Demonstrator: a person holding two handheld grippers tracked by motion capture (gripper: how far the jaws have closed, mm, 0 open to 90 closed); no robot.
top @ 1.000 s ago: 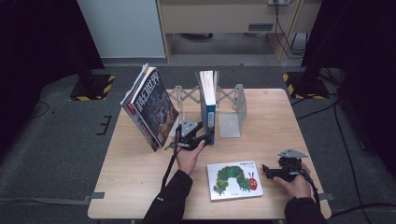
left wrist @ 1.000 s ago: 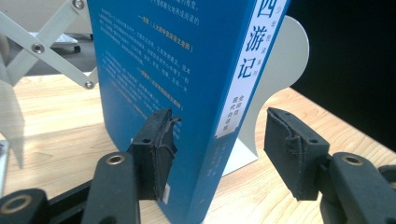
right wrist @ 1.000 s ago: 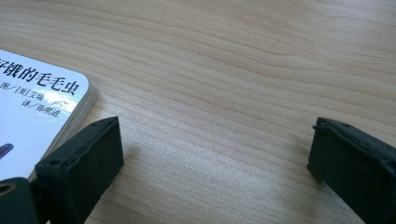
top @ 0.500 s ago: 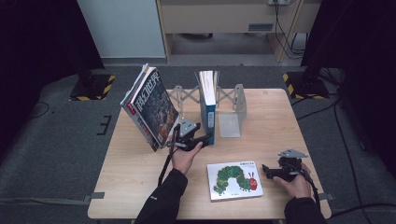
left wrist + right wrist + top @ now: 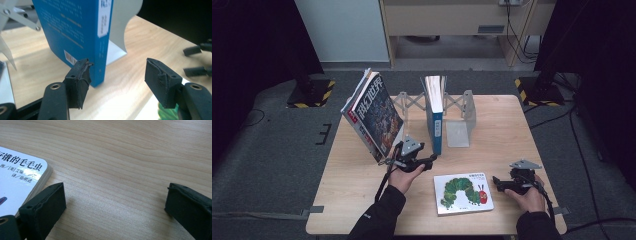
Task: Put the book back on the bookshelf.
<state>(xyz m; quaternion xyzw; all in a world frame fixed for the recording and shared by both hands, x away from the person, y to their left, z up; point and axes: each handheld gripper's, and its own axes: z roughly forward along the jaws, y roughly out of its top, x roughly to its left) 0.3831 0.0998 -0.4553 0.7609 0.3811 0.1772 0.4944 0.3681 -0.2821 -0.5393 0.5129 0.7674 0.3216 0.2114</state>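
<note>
A blue book [image 5: 435, 120] stands upright in a metal folding book rack [image 5: 459, 120]. My left gripper [image 5: 431, 162] sits just in front of the book's lower corner. In the left gripper view the blue book [image 5: 75, 27] rises just beyond the left pad, and my left gripper [image 5: 118, 67] is open. Its jaws have just been opening, and the pads press on nothing. A white caterpillar picture book [image 5: 464, 192] lies flat near the front edge. My right gripper [image 5: 497, 184] rests to its right. Seen from my right gripper [image 5: 115, 192], which is open over bare wood, the picture book [image 5: 17, 180] lies beside the left pad.
Two or three larger books [image 5: 374, 115] lean steeply at the rack's left end, close to my left hand. A grey bookend plate [image 5: 457, 135] stands right of the blue book. The wooden table [image 5: 512, 130] has bare room at right. Dark floor surrounds it.
My left gripper has drawn back toward the person, away from the blue book, which stays standing. The right gripper has not moved.
</note>
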